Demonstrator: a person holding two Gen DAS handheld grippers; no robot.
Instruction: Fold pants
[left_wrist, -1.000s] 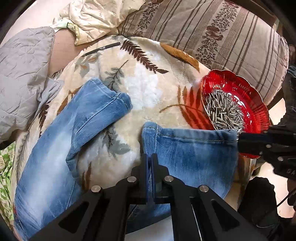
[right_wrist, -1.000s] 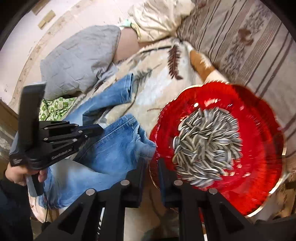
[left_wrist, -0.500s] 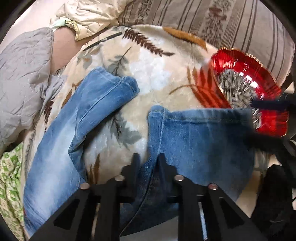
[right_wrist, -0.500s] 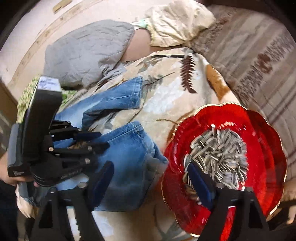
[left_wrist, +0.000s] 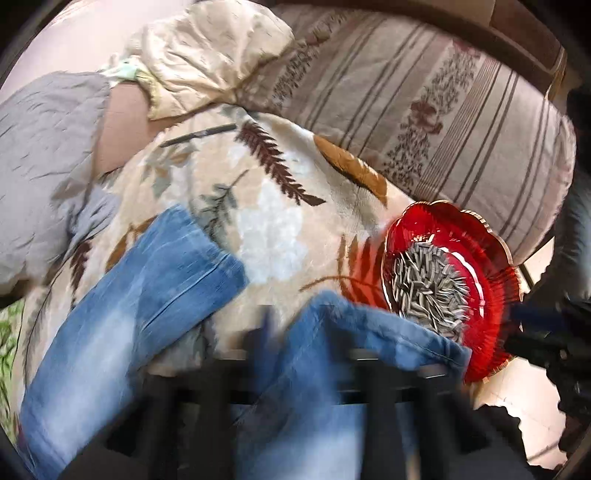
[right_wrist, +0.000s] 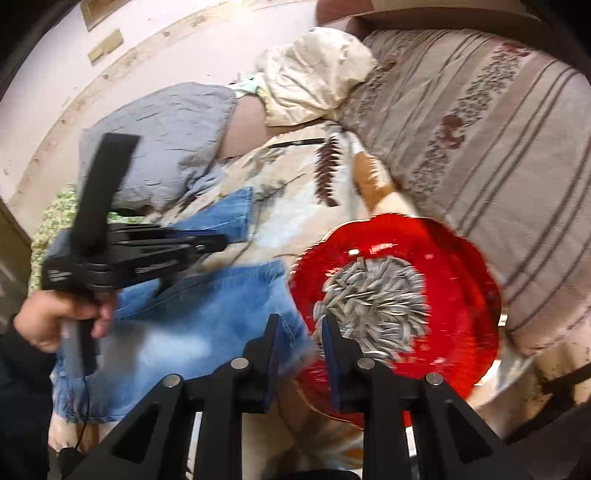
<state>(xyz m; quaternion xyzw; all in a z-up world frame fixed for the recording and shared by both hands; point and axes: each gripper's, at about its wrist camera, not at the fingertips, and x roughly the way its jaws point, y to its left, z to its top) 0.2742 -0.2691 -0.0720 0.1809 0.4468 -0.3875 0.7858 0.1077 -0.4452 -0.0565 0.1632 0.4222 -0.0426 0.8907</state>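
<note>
Blue jeans (left_wrist: 122, 317) lie on a leaf-patterned blanket (left_wrist: 266, 206), one leg stretched far-left, the near part (left_wrist: 332, 369) bunched under my left gripper (left_wrist: 306, 350). The left view is motion-blurred; its fingers stand apart around a raised denim fold. In the right wrist view the jeans (right_wrist: 192, 317) lie left of centre. My right gripper (right_wrist: 301, 339) is open with its fingers astride the denim corner beside the bowl. The left gripper (right_wrist: 207, 240) shows there above the jeans, held by a hand.
A red glass bowl (right_wrist: 461, 280) of sunflower seeds sits right beside the jeans, also in the left view (left_wrist: 480, 266). A striped cushion (left_wrist: 424, 99) lies behind, a grey quilt (left_wrist: 37, 155) at left, a cream cloth (left_wrist: 207, 55) at back.
The left gripper opened from shut and now straddles a denim fold. The right gripper opened wide, then narrowed and moved onto the denim corner beside the bowl.
</note>
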